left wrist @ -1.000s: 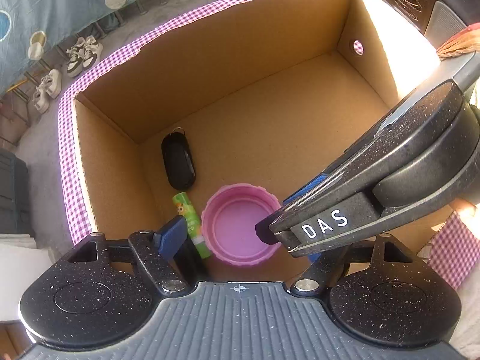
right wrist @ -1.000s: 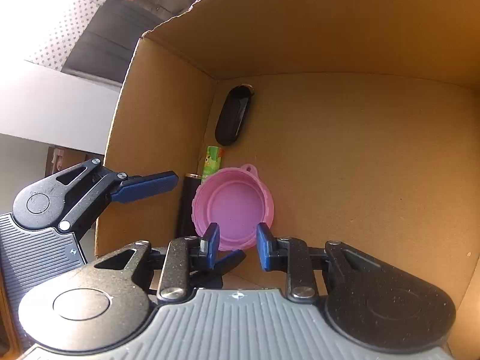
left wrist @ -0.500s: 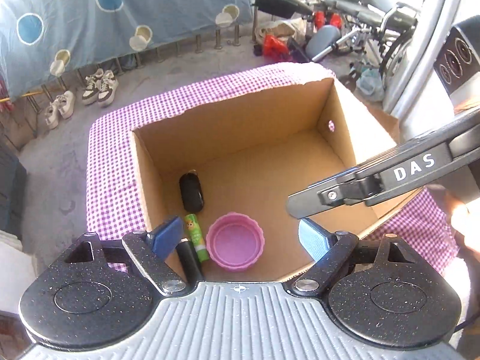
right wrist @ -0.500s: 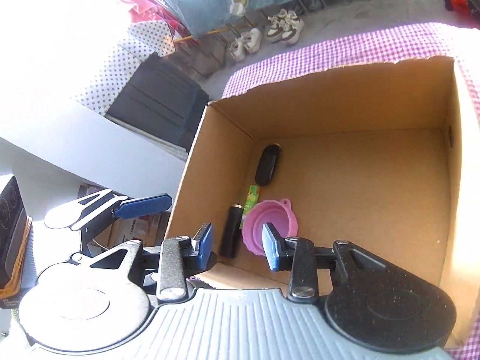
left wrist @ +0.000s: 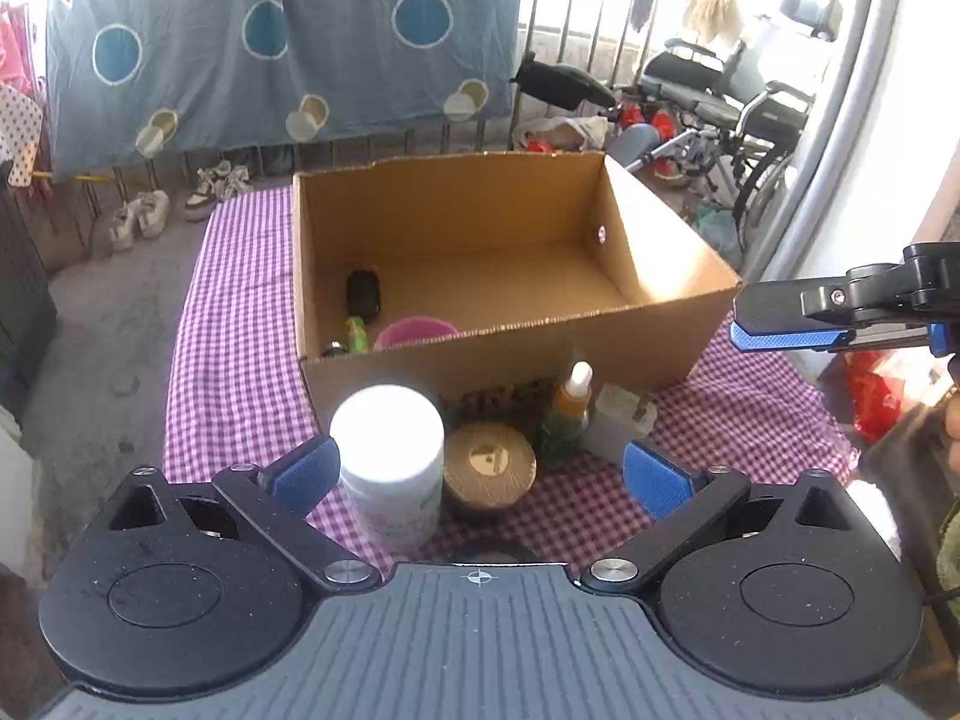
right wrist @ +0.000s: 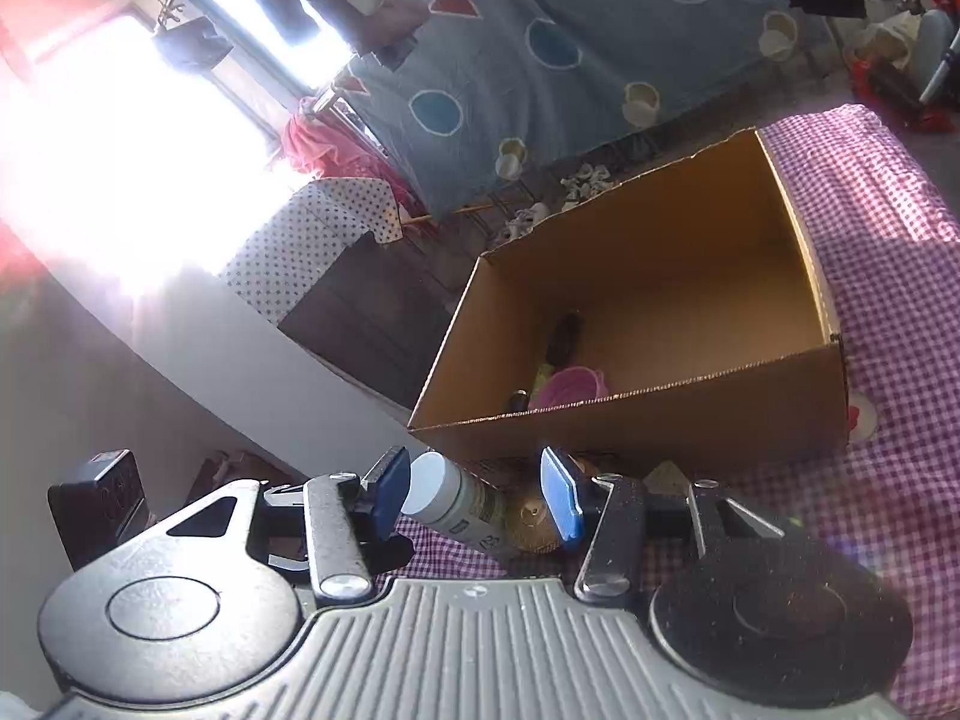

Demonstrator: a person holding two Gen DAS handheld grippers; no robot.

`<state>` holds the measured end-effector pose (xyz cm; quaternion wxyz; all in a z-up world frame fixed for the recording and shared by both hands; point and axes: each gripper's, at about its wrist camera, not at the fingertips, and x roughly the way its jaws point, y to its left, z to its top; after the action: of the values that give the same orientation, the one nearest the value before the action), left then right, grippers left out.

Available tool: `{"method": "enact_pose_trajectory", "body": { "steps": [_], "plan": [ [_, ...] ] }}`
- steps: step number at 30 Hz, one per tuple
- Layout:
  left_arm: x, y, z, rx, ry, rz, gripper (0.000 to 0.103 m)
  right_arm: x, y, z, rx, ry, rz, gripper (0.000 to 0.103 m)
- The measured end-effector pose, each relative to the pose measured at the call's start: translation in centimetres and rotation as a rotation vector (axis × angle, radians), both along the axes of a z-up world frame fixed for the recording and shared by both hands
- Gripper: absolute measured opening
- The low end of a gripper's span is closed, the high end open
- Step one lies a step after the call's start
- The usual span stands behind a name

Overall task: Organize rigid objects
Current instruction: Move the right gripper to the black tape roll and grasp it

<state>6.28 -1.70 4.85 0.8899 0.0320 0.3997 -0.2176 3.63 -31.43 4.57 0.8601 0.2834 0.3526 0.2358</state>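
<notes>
I'm out on a home balcony: a blue blanket with round dots [left wrist: 270,48] hangs on the railing, white sneakers [left wrist: 141,216] sit on the concrete floor, a folded wheelchair [left wrist: 738,114] stands beyond my purple-checked tabletop [left wrist: 240,324].

No legible text or labels anywhere

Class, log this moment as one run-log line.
box: pink bowl inside | white bottle: outside on cloth | left hand-held gripper: opening, empty

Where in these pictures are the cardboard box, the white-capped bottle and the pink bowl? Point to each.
cardboard box [left wrist: 516,354]: left wrist view, on its near outer wall.
white-capped bottle [left wrist: 387,420]: left wrist view, on its white cap.
pink bowl [right wrist: 570,387]: right wrist view, on its visible inside, within the box.
</notes>
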Motion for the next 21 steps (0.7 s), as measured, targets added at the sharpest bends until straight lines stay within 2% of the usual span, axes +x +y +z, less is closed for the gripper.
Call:
{"method": "enact_pose_trajectory", "body": {
  "steps": [3, 5, 9, 11, 14, 19, 21],
  "plan": [
    [-1.0, -0.2, -2.9, 0.017, 0.046, 0.026, 0.101, -0.4, 1.7, -3.5, 0.001, 0.049, 0.018, 0.051],
    [-1.6, -0.7, -4.7, 0.058, 0.077, 0.019, 0.1, -0.2, 3.0, -5.8, -0.003, 0.101, 0.027, 0.051],
    [-2.4, -1.7, -6.8, 0.154, 0.055, 0.012, 0.098, 0.3, 5.5, -9.3, -0.043, 0.162, 0.048, 0.049],
    [-2.5, -1.9, -7.8, 0.191, 0.051, 0.006, 0.092, 0.7, 6.5, -10.1, -0.082, 0.169, 0.054, 0.046],
    [-2.7, -2.1, -8.9, 0.2, 0.055, -0.001, 0.084, 0.6, 8.4, -10.7, -0.183, 0.156, 0.062, 0.044],
    [-2.4, -2.5, -9.7, 0.213, 0.063, -0.013, 0.076, 0.1, 10.3, -10.9, -0.268, 0.126, 0.083, 0.042],
    [-2.9, -3.0, -10.1, 0.215, 0.061, -0.021, 0.074, 0.5, 11.1, -10.9, -0.301, 0.115, 0.095, 0.038]
  ]
}}
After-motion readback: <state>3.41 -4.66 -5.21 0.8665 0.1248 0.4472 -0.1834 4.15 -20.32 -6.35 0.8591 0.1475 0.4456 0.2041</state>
